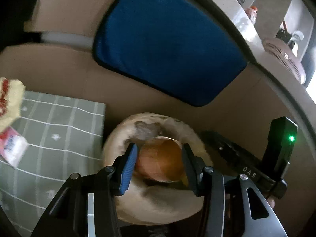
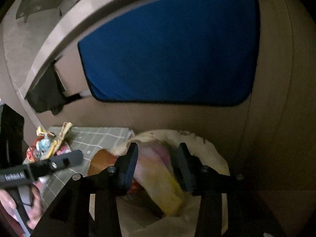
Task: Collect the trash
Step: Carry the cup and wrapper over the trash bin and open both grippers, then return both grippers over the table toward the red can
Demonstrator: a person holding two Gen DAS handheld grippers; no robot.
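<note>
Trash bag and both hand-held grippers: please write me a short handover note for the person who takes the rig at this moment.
Left hand-held gripper: jaws apart over the open bag, brown paper cup between them; no firm grip shows.
Right hand-held gripper: jaws apart over the same bag, yellow-pink wrapper between them, apparently loose.
Done: cup and wrapper are at the bag's mouth.
Left: let both drop in, then collect the wrappers lying on the green checked mat beside the bag.
</note>
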